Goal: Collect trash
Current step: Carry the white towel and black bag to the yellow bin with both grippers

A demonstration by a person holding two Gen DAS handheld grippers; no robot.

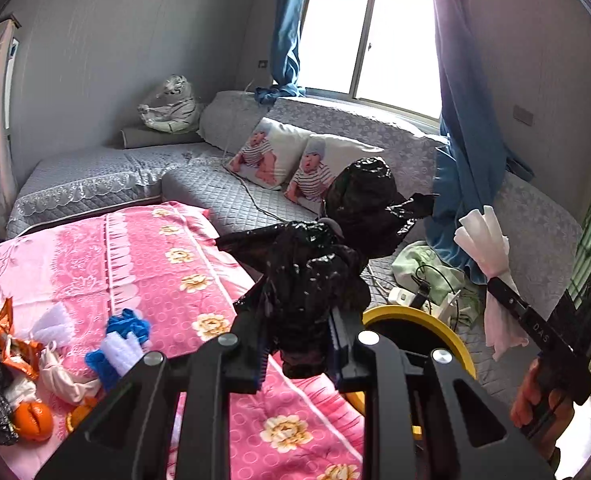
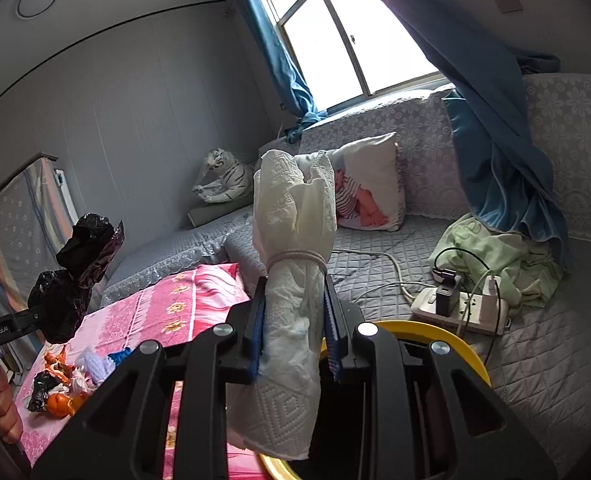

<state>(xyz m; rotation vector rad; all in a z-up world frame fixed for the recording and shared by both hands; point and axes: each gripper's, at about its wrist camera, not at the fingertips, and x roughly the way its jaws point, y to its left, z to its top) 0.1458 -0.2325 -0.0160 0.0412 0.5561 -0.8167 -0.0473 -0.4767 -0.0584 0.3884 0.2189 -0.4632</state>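
While our left claw pinches a light, crinkly black bag mid-body, our right claw pinches a soft paper bundle below its band.

Blown-out daylight from window, dim grey room, dark fisheye-warped corners

This is a lived-in room of a home, a bedroom or sitting room. A grey quilted corner sofa with a lace-patterned cover runs under the window, which is hung with blue curtains. Two cushions printed with a baby lean at the middle of the frame, and a plush white tiger sits in the upper-left corner. A pink floral bedspread fills the lower left. A power strip with chargers lies on the sofa at right, beside crumpled green cloth.
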